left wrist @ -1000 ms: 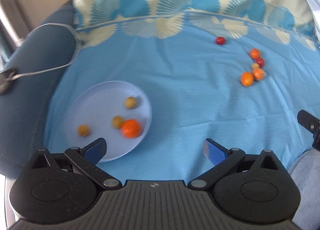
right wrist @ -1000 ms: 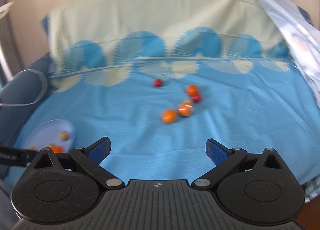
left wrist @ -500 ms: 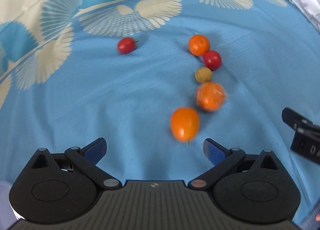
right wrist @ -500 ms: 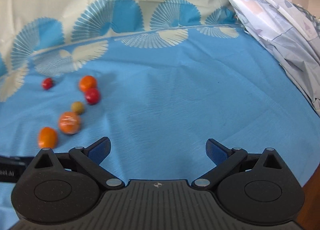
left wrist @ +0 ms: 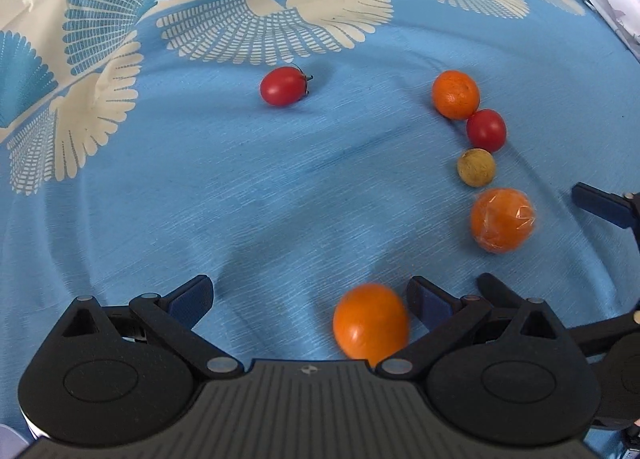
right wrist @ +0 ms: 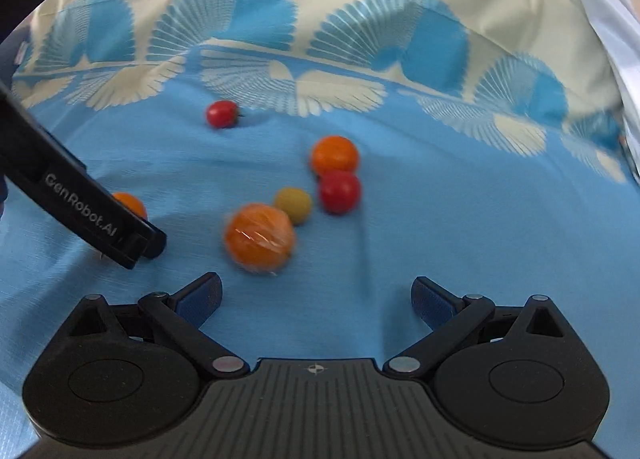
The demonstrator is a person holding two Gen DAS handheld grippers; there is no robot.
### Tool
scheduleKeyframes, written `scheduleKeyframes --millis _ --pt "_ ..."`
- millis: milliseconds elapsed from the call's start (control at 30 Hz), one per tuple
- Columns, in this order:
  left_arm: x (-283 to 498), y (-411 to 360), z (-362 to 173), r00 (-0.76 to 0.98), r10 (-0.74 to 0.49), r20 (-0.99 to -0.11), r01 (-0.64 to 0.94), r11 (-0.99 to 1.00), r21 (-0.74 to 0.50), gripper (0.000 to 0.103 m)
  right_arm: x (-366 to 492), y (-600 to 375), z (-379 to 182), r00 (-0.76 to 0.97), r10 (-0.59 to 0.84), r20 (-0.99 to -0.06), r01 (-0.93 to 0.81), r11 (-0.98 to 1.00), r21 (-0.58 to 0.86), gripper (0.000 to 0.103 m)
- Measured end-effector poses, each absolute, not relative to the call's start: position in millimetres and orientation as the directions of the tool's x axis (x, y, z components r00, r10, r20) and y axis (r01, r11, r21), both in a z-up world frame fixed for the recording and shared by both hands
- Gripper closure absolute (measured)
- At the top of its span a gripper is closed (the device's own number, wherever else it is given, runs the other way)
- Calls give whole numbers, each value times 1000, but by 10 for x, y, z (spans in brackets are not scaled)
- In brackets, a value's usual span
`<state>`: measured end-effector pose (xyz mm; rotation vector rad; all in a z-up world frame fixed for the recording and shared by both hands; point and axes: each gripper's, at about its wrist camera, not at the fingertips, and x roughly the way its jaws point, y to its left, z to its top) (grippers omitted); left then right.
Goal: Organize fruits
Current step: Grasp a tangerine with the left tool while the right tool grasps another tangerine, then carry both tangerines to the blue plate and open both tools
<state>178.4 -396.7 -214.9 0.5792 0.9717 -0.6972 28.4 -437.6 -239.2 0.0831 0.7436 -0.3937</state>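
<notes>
A big blue cloth with pale fan shapes covers everything. The left gripper is open wide, low over the cloth. A smooth orange fruit sits between its fingers, close to the right one. The right gripper is open wide too, with nothing in it. Just ahead of it lies a wrapped orange. Past that sit a small orange, a red tomato touching it, and a little yellow fruit. Another red tomato lies off alone.

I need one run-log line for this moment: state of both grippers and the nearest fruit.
left gripper: open, orange fruit between fingers | right gripper: open, empty | wrapped orange: on cloth
</notes>
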Motion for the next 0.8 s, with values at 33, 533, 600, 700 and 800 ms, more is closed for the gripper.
scheduleKeyframes --millis 33,533,600,700,800 --pt "1774 -3962 -2147 387 -270 -882 752 646 132 0 313 -4379 -2396 672 -312 -672 372 927 -58 3" --pt "1390 -3636 -1566 367 -319 -874 703 710 36 63 151 -4582 -2235 704 -350 -618 475 879 42 64" --pt "1268 -3500 -1360 386 -328 -862 686 727 31 63 13 -4629 -2132 684 -394 -614 529 847 45 64" --pt "1052 -3251 -1044 417 -326 -849 657 753 34 63 -210 -4594 -1887 680 -421 -601 573 816 77 64" --pt "814 -2965 -764 447 -287 -847 626 777 67 63 -479 -4368 -1559 714 -407 -570 558 822 112 64"
